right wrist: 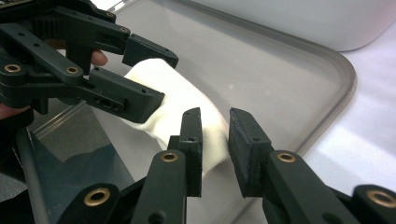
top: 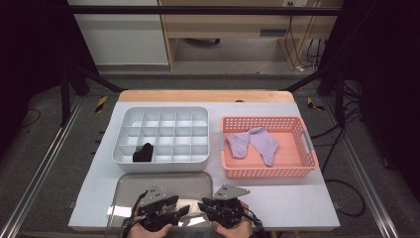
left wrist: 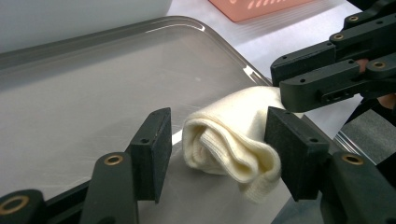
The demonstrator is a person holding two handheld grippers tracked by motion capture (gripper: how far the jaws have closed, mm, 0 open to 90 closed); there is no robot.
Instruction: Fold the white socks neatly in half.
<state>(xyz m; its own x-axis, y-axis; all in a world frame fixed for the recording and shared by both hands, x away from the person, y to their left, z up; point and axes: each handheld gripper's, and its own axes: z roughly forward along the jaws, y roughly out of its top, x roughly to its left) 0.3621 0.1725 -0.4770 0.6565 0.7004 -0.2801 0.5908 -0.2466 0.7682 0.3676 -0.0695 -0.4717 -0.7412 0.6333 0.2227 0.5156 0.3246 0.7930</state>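
Left gripper (left wrist: pixel 212 140): jaws apart, straddling the folded end of a cream sock (left wrist: pixel 233 140); a gap shows on one side, while the other pad sits at the fabric without visibly pressing. Right gripper (right wrist: pixel 215 140): jaws close together with a narrow gap between the pads, the other end of the sock lying just behind them; whether the pads pinch the fabric cannot be told. Sock lies on a grey metal tray (top: pixel 148 181) at the near edge of the table (top: pixel 297 198), between both grippers. Beyond the tray stands a white compartment box (top: pixel 163 111) holding a black sock (top: pixel 143 152) in a near-left cell. Beside it, a pink basket (top: pixel 297 171) contains lilac socks (top: pixel 252 143).
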